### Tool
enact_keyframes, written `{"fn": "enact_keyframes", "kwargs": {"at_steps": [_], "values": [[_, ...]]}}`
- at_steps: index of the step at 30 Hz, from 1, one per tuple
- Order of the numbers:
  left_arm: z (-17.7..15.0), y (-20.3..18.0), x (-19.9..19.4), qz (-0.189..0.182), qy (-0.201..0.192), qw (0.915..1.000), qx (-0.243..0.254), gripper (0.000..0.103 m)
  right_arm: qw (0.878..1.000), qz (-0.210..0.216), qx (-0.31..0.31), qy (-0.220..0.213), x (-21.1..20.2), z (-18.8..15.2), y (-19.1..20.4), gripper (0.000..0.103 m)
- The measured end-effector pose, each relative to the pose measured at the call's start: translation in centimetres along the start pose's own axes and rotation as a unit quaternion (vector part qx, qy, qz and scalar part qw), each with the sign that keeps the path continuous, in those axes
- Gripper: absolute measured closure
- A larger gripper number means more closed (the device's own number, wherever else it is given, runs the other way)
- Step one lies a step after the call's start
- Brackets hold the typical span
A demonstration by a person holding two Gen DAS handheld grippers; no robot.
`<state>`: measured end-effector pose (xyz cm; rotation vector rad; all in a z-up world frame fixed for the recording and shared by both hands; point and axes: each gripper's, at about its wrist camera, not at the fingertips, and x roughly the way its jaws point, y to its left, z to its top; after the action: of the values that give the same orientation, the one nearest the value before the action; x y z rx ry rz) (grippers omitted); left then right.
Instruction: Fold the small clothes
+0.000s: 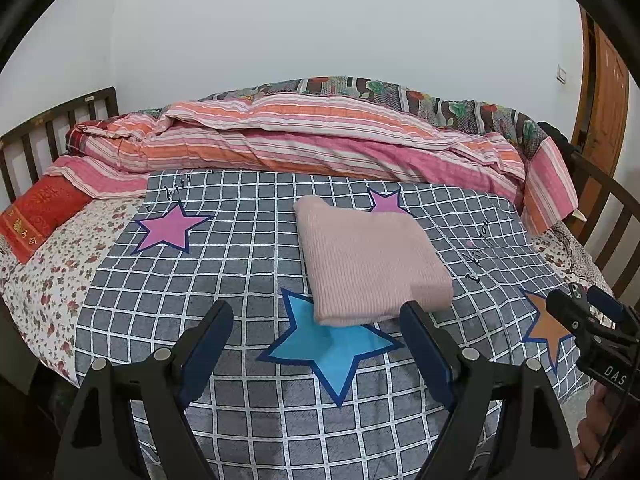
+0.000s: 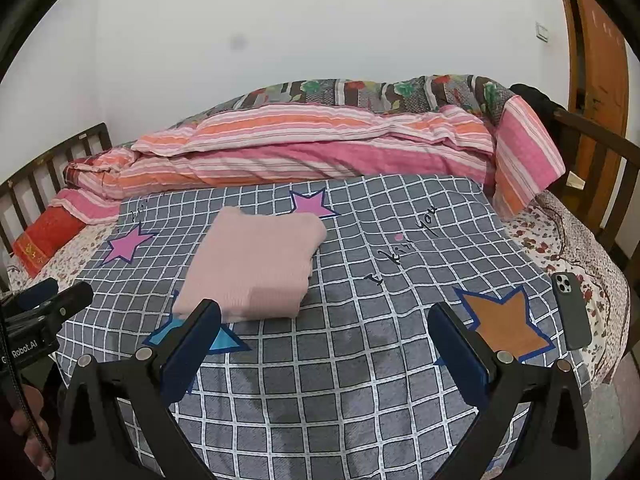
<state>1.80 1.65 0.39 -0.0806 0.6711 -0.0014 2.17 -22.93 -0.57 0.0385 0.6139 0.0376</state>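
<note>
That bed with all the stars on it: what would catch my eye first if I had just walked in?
Most likely the folded pink garment, a neat bundle in the middle of the grey checked blanket, its near edge over a blue star. Next, the striped pink and orange quilt heaped along the far side of the bed. Both grippers, left and right, are open and hold nothing, and a dark phone lies at the right edge.

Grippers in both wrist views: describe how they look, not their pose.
The left gripper and right gripper match: black plastic triangular arms with silver round bolts, carrying flat dark-blue finger pads. Each body, seen from the other's camera, bears white lettering: "DAS" on the right, "Robot.AI" on the left, where a black cable runs.
</note>
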Motion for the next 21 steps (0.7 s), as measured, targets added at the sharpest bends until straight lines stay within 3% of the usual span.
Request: {"fn": "enact_keyframes", "kwargs": {"at_steps": [21], "values": [[0.32,-0.28,-0.39,0.001,-0.004,1.0,-0.001,0.018,1.0,-0.002,-0.002,-0.001,-0.07,0.01,-0.17,0.002]]}}
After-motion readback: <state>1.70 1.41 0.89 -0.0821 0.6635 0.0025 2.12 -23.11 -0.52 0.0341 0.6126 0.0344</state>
